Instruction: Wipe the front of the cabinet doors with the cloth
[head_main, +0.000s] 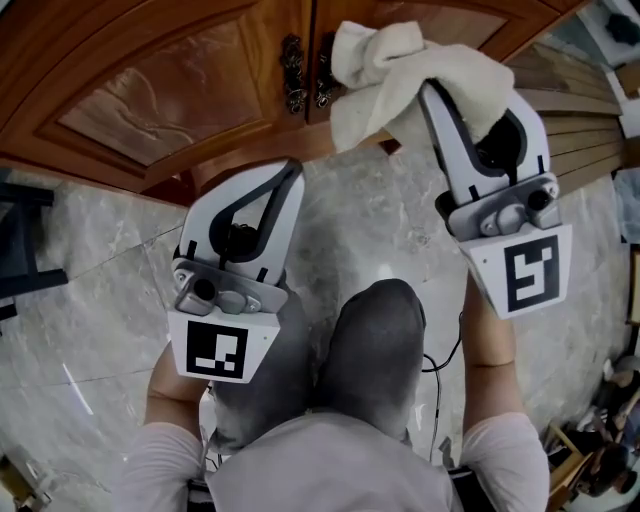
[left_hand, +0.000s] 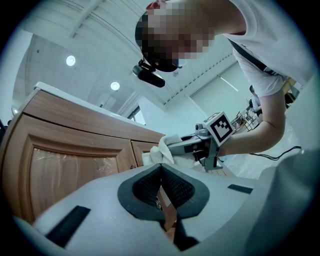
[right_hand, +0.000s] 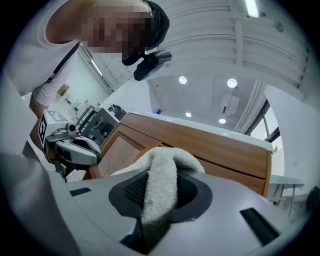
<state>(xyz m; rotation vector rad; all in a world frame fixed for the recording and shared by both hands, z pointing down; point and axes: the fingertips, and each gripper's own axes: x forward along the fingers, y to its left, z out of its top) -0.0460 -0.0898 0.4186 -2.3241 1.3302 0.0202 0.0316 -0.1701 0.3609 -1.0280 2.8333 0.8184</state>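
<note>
Against the lower front of the right cabinet door (head_main: 455, 20), just right of the two dark handles (head_main: 296, 74) at the centre seam, sat a bunched cream cloth (head_main: 400, 70). It looked pressed to the wood or very close to it; actual contact could not be confirmed. The right gripper (head_main: 480, 130) was clenched on the cloth, with a thick fold running down between its jaws and the rest spilling forward over the tips. The door front therefore lay straight ahead of that gripper, with the cloth as the layer between jaws and wood. The door's panel ran on to the right, and the left cabinet door (head_main: 150, 95) stretched away to the left past the handles. The left gripper (head_main: 285, 180) was held lower and further back, near the base of the left door, its jaws together on nothing. The right gripper was clearly the nearer one to the work. Judging from this, a wipe would call for sideways strokes across the panels. Below both grippers were the person's grey-clad knee (head_main: 375, 340) and a pale marble floor (head_main: 100, 290)
</note>
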